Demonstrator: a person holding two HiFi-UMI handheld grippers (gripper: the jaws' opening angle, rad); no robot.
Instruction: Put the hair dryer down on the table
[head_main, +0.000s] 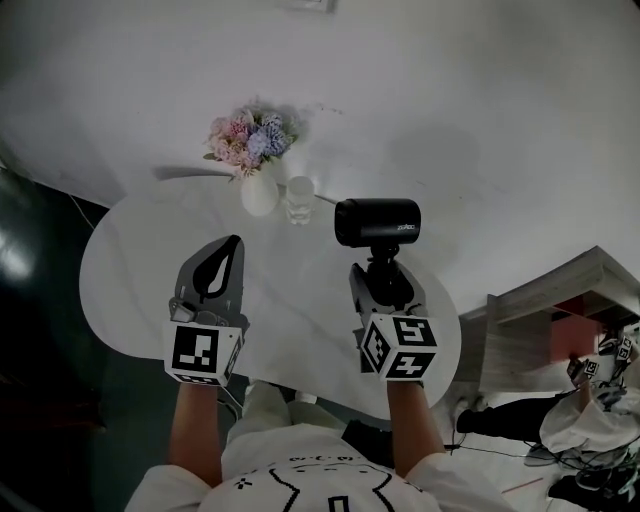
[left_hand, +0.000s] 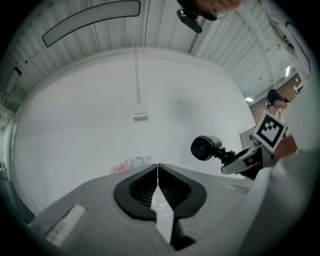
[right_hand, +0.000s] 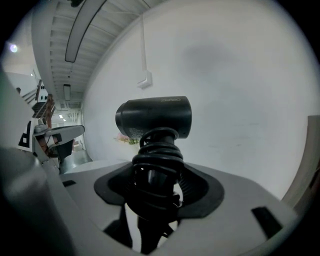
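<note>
A black hair dryer (head_main: 377, 221) stands upright above the white round table (head_main: 140, 270), barrel level and pointing left, with its cord coiled round the handle. My right gripper (head_main: 385, 278) is shut on that cord-wrapped handle (right_hand: 156, 170), and the barrel (right_hand: 155, 117) fills the middle of the right gripper view. My left gripper (head_main: 230, 252) hovers over the table to the left, its jaws shut together with nothing between them (left_hand: 158, 172). From the left gripper view the hair dryer (left_hand: 205, 148) and the right gripper (left_hand: 245, 160) show at the right.
A white vase (head_main: 259, 192) of pink and blue flowers (head_main: 250, 138) and a clear glass (head_main: 299, 200) stand at the table's far edge. A wooden shelf unit (head_main: 560, 300) is to the right. Another person (head_main: 600, 410) sits on the floor at far right.
</note>
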